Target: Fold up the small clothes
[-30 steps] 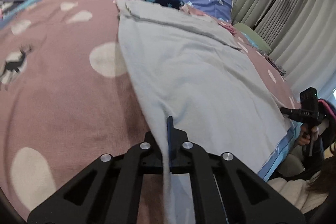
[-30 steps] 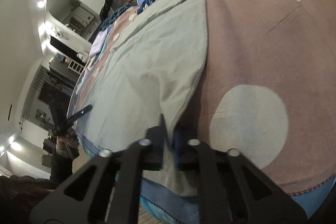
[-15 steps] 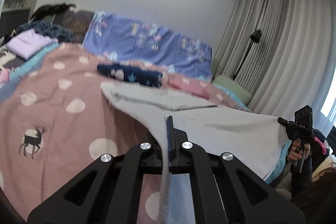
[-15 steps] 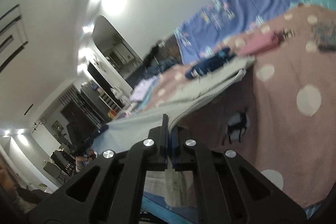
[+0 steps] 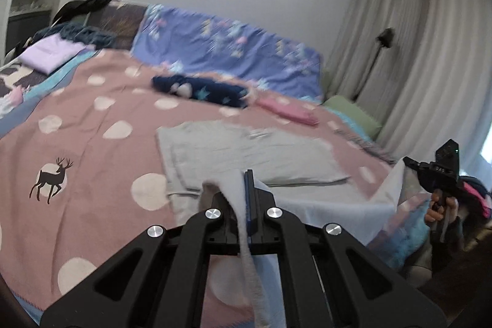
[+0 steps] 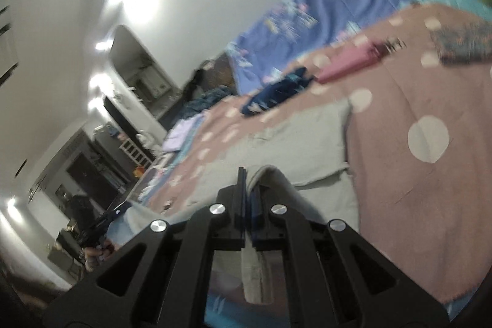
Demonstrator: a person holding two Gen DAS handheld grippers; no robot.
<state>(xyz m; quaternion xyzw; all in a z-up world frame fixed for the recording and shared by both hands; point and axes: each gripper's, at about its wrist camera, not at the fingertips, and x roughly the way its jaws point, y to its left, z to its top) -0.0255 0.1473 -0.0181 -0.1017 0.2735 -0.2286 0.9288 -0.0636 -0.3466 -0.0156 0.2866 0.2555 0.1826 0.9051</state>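
A pale grey garment lies spread on the pink dotted bedspread, its near edge lifted off the bed. My left gripper is shut on one near corner, and the cloth hangs down between its fingers. My right gripper is shut on the other near corner of the same garment. The far half of the garment still rests flat on the bed. In the left wrist view the right gripper shows at the right, held in a hand, with the cloth stretched toward it.
Folded clothes lie beyond the garment: a dark blue starred piece, a pink one and a lilac one at the far left. A blue patterned cover lines the wall. Curtains and a floor lamp stand at the right.
Both grippers have risen and tilted up, lifting the garment's near edge off the bed. The views now take in the room beyond the bed instead of only the bedspread.
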